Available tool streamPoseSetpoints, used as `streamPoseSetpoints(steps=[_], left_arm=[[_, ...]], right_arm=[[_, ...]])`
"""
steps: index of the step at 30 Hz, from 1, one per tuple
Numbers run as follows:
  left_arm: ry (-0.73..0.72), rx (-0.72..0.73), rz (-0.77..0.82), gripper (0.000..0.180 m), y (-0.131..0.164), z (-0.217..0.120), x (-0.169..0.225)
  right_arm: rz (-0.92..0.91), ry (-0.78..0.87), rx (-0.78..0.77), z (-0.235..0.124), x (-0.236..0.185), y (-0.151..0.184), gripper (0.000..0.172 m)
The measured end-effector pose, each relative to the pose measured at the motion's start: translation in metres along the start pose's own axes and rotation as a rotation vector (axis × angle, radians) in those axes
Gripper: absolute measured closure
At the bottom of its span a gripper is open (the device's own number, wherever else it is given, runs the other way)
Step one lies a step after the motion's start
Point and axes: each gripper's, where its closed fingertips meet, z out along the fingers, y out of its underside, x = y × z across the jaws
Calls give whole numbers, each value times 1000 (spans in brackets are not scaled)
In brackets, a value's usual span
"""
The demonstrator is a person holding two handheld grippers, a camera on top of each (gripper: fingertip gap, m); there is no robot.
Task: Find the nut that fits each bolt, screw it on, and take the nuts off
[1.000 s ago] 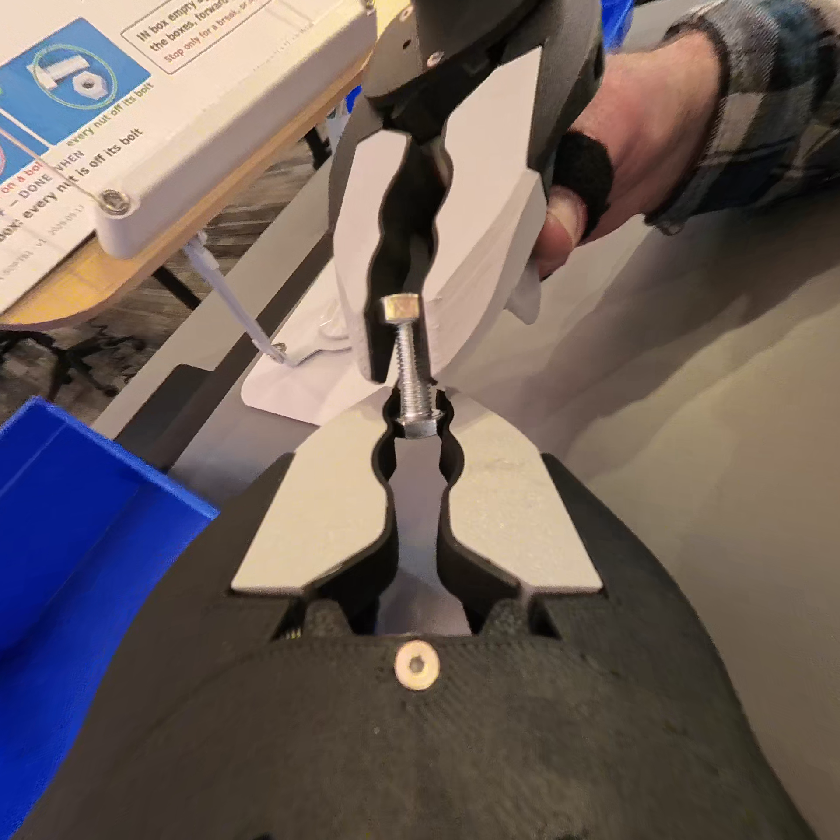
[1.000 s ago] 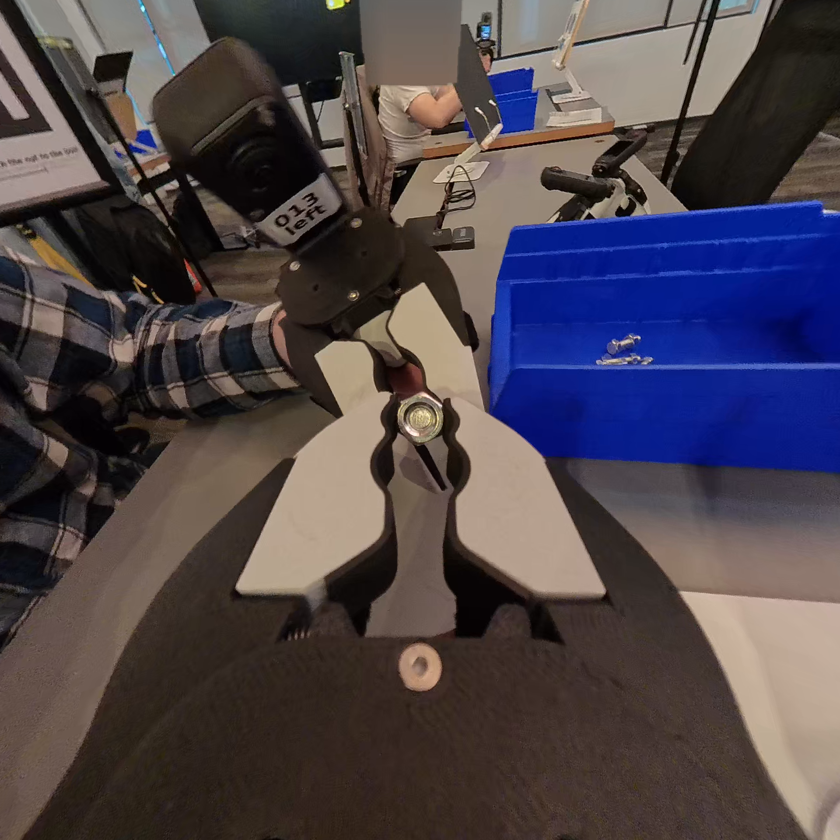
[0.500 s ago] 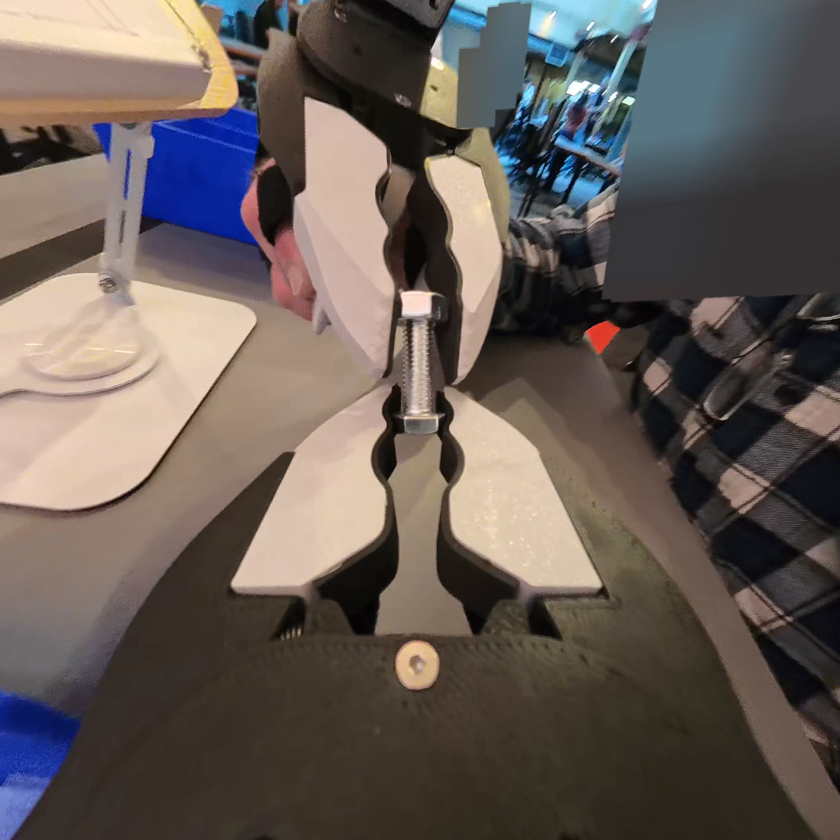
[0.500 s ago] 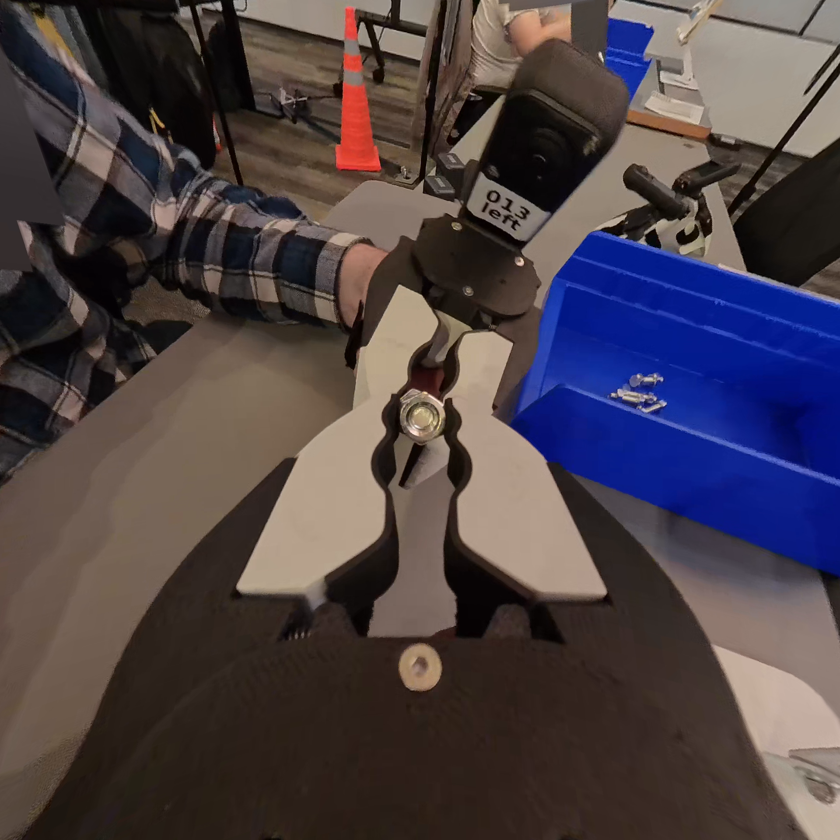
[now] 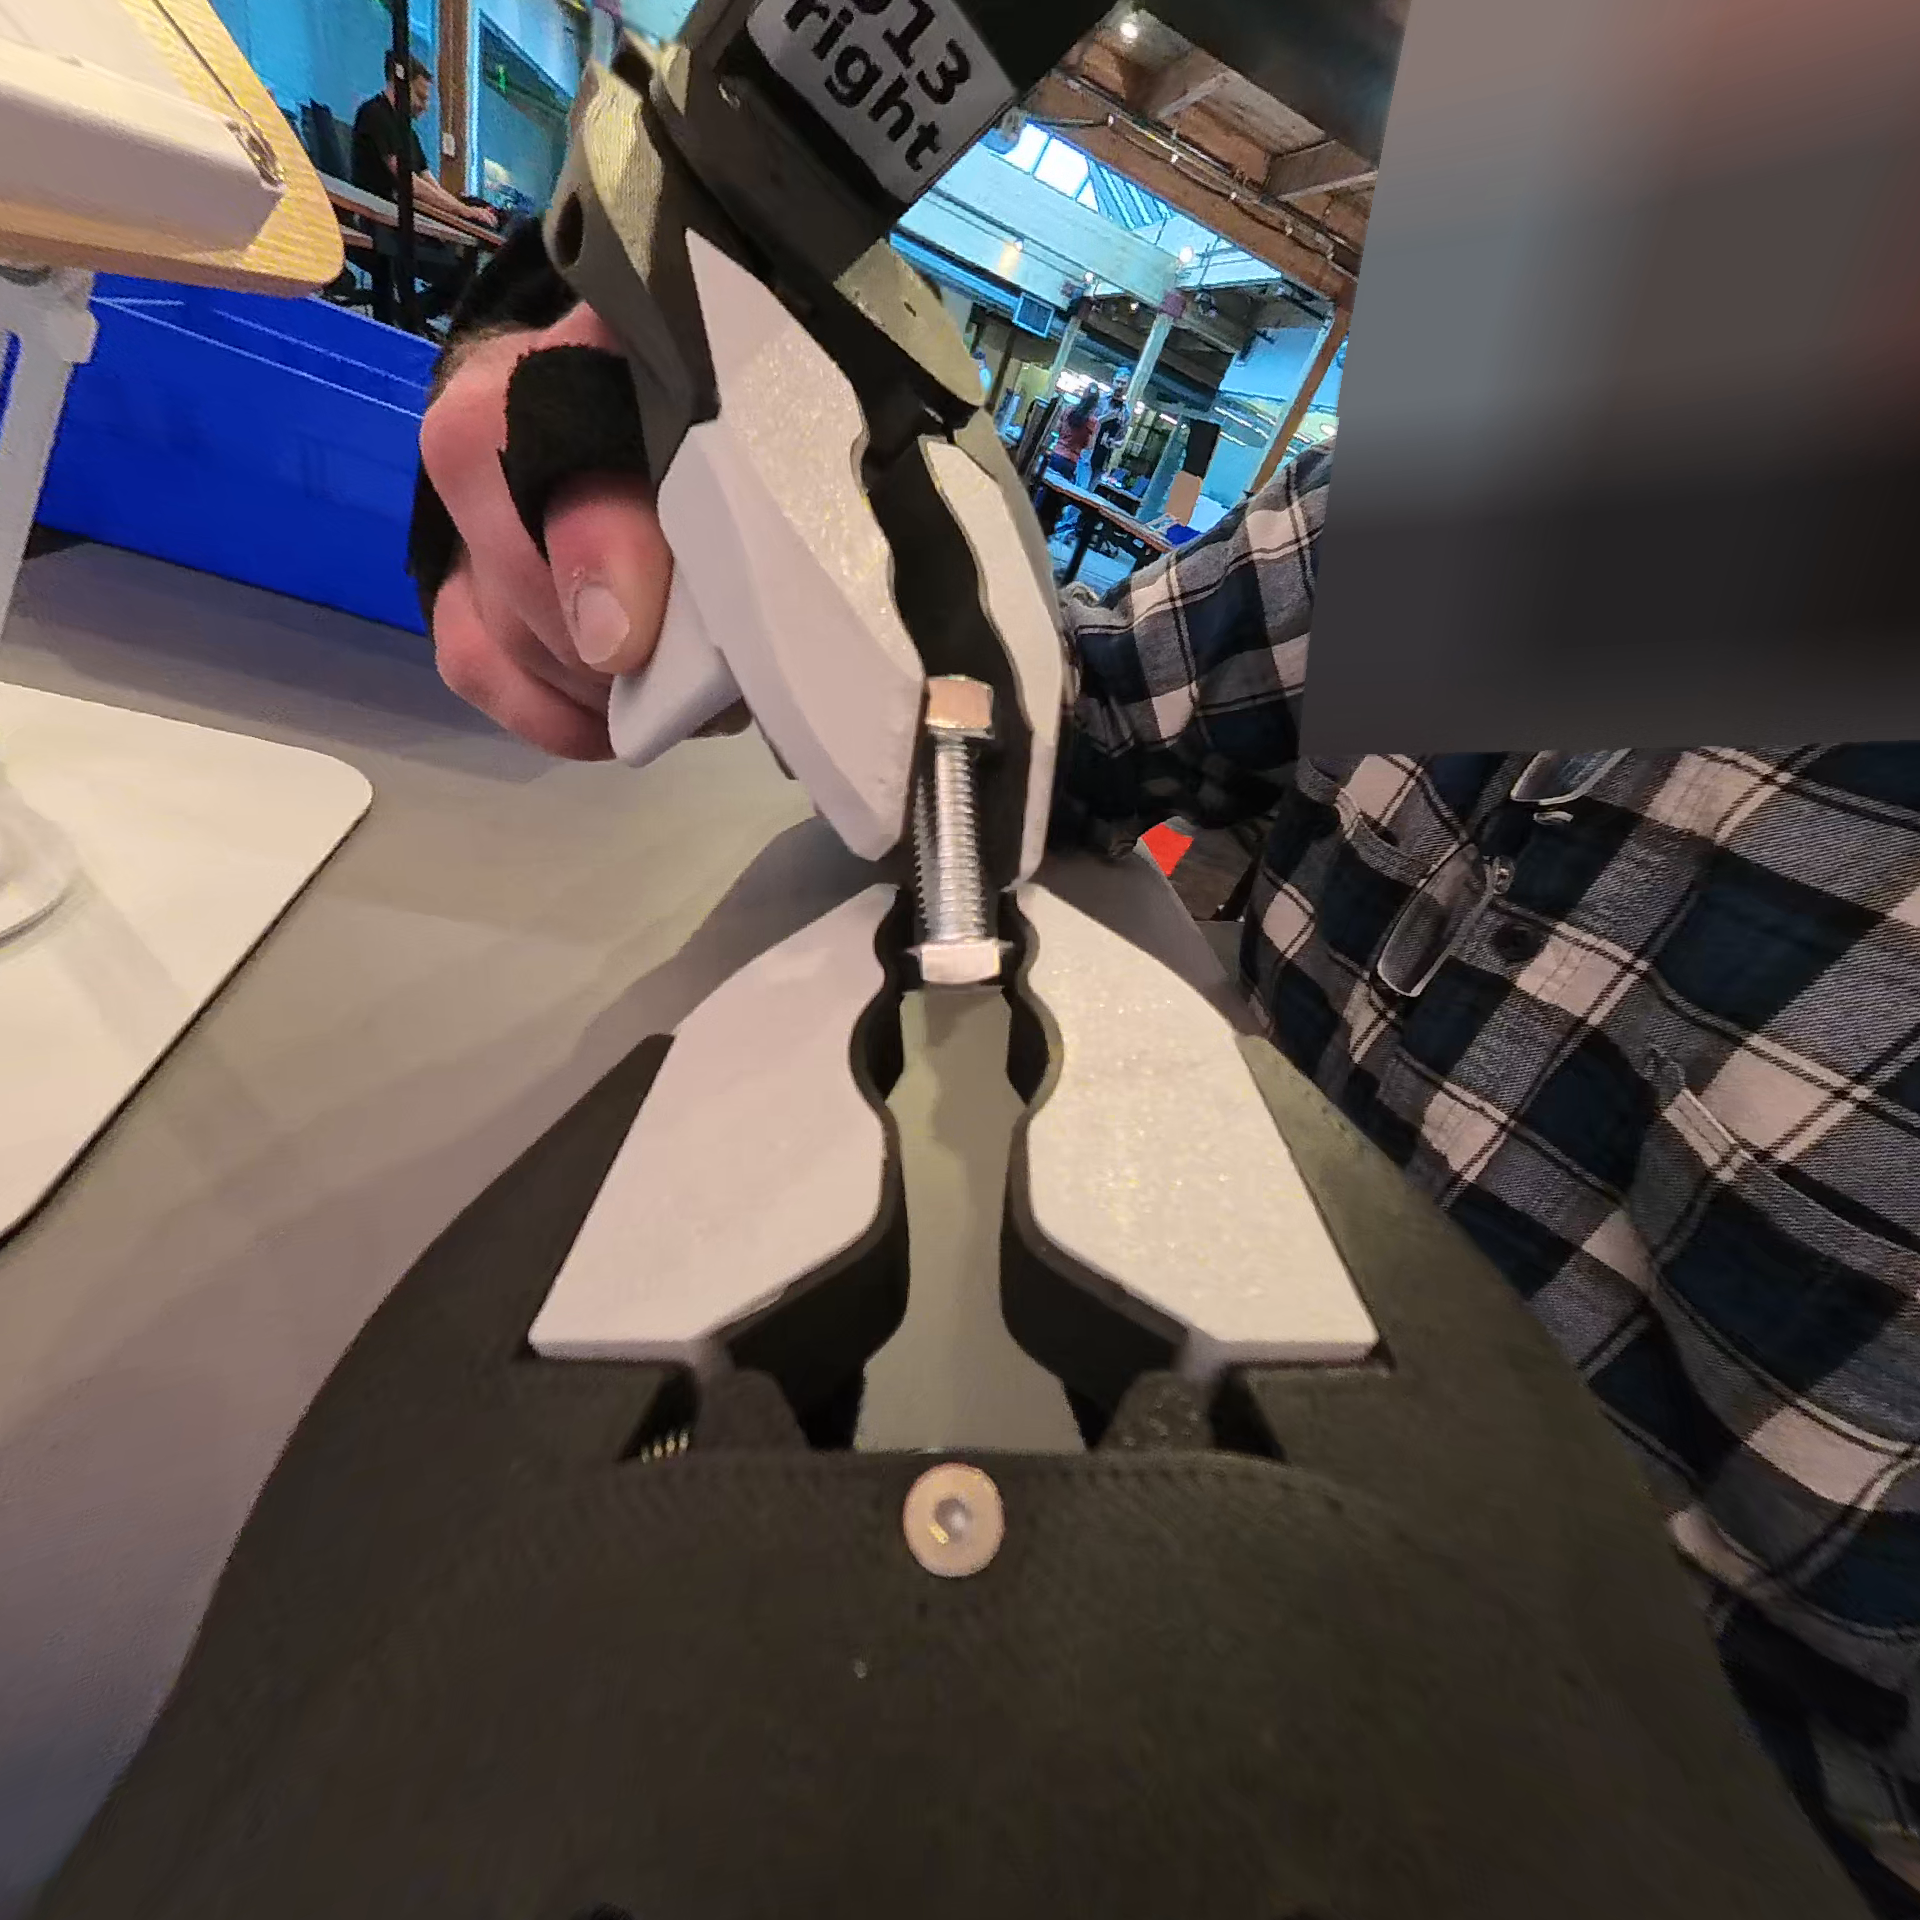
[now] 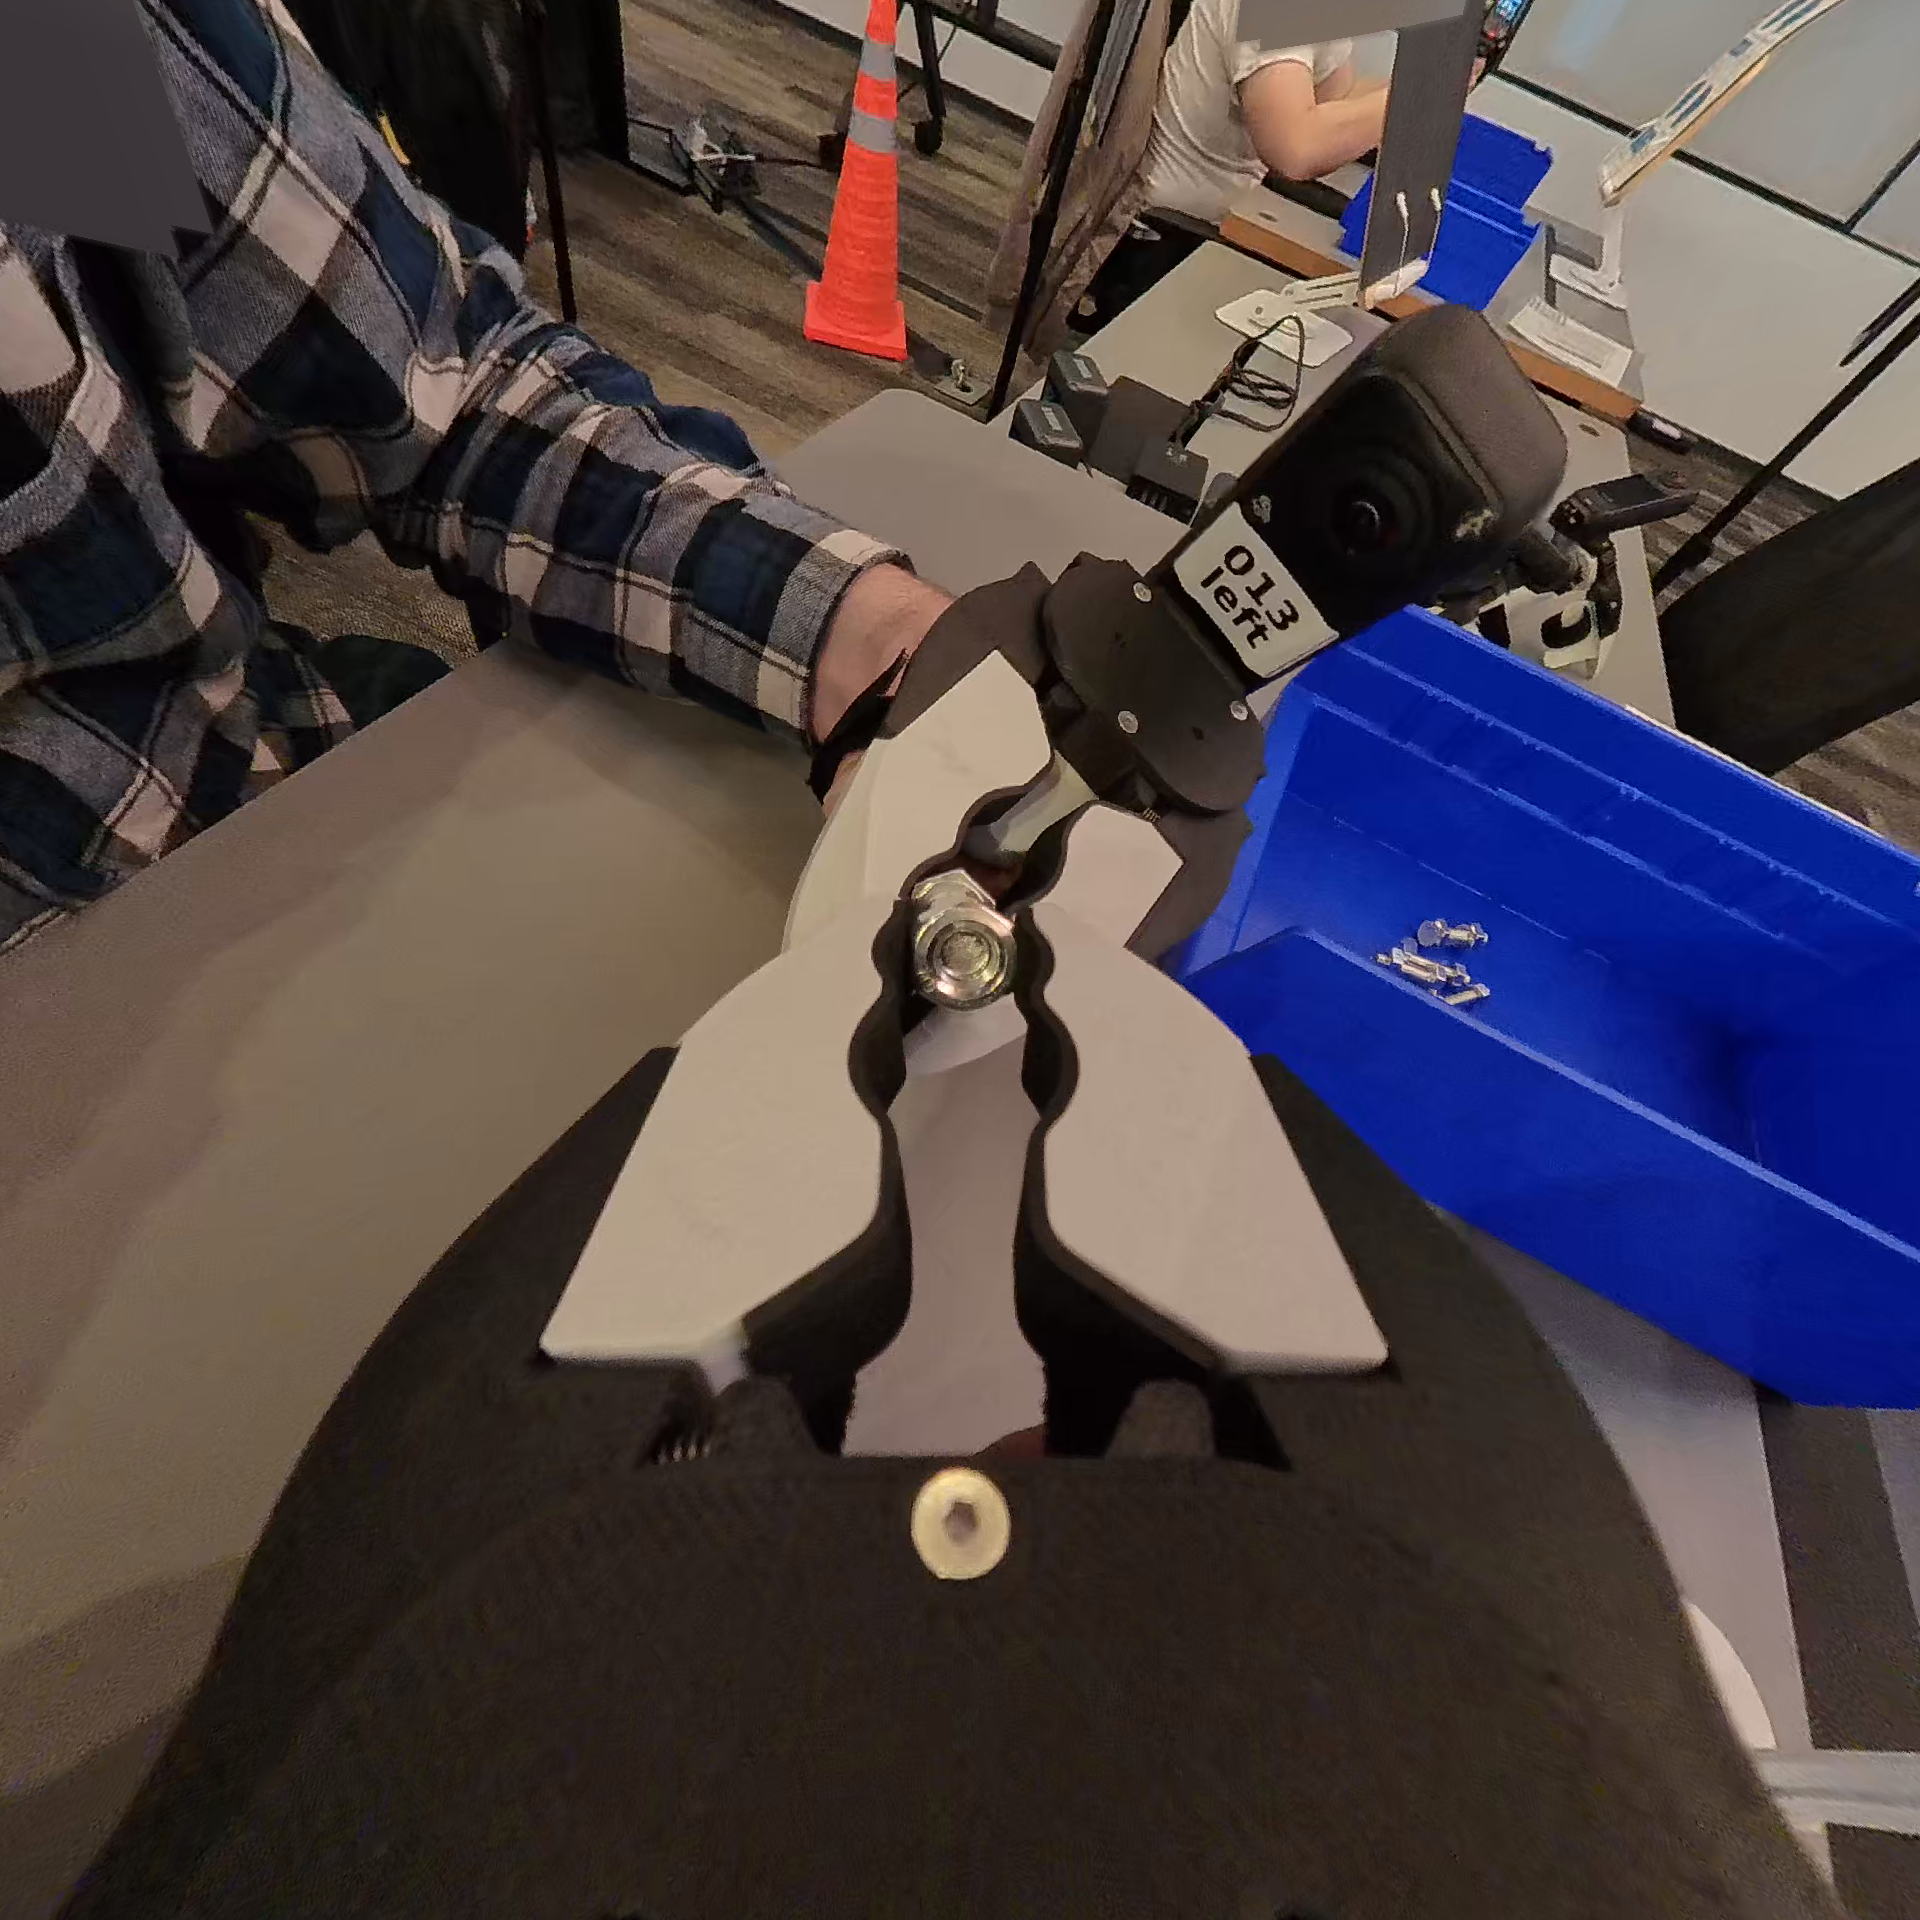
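The bolt (image 5: 954,831), small, bright steel and rigid, was held in the air above the grey tabletop (image 5: 436,935) between the two tools. The left hand-held gripper (image 5: 956,961) was clenched on the hex piece at the near end, the right hand-held gripper (image 6: 961,961) on the one at the far end; which piece was the nut and which the bolt's head could not be told for sure. Such hardware looked light but slick, so the flats of a hexagon seemed the best place to grip, leaving the threads free to turn. The tabletop was plain and matte. A blue bin (image 6: 1558,1039) beside the right tool held a few more small fasteners (image 6: 1439,961), and a white stand base (image 5: 156,914) sat to the left. Beyond lay a busy workshop with an orange cone (image 6: 862,208) and other desks.
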Motion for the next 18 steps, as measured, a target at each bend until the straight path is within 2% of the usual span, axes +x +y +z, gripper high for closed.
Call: streamPoseSetpoints(steps=[7, 14, 18], left_arm=[[-74, 32, 28, 164, -6, -4, -9], [-159, 27, 84, 145, -9, -5, -17], [-402, -52, 261, 138, -9, -11, -37]], right_arm=[[53, 31, 39, -1, 9, 1, 153], [122, 60, 81, -3, 20, 3, 153], [218, 80, 120, -3, 30, 7, 153]])
